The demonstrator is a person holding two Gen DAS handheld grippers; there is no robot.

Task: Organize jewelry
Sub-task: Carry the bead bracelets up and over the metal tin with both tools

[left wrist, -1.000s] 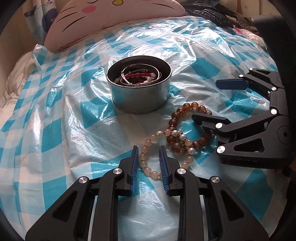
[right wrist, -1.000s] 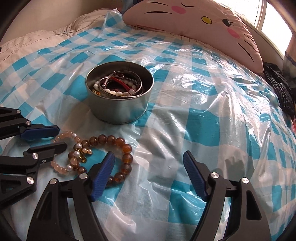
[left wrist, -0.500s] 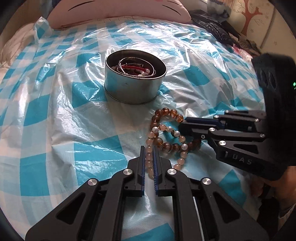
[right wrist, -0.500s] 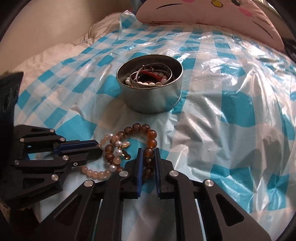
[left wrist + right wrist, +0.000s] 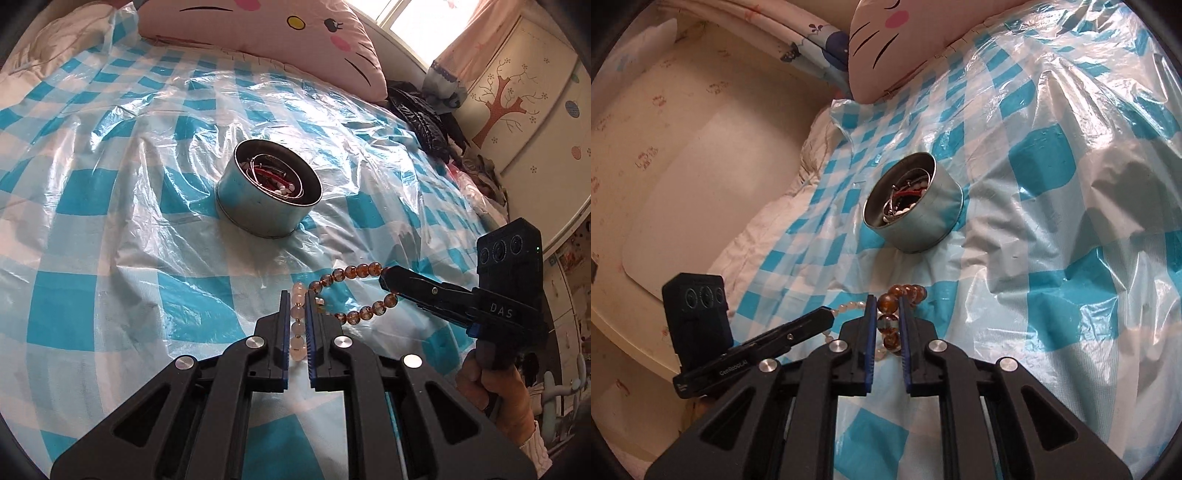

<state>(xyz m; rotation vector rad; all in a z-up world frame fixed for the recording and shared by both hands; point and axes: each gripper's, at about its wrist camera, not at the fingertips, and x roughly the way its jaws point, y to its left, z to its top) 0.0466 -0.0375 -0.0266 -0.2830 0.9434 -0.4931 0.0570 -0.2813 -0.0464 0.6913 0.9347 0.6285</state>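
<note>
Two claws, both clenched: left claw (image 5: 296, 314) on pink bead bracelet (image 5: 297, 317), right claw (image 5: 887, 317) on amber bracelet (image 5: 888, 321), lifted nr tin (image 5: 268, 197) w/ jewelry, on bed (image 5: 110, 258).

A glossy, crinkled clear plastic sheet (image 5: 122, 177) covered blue-and-white checked cloth. The round tin (image 5: 266, 210) was dull brushed metal. Amber beads (image 5: 354, 271) looked glassy; pale pink beads (image 5: 298, 310) looked smooth and milky.

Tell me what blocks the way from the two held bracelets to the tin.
Nothing visible does. Only bare plastic sheet lies between the pale bracelet, the amber bracelet and the open tin, which already holds jewelry.
</note>
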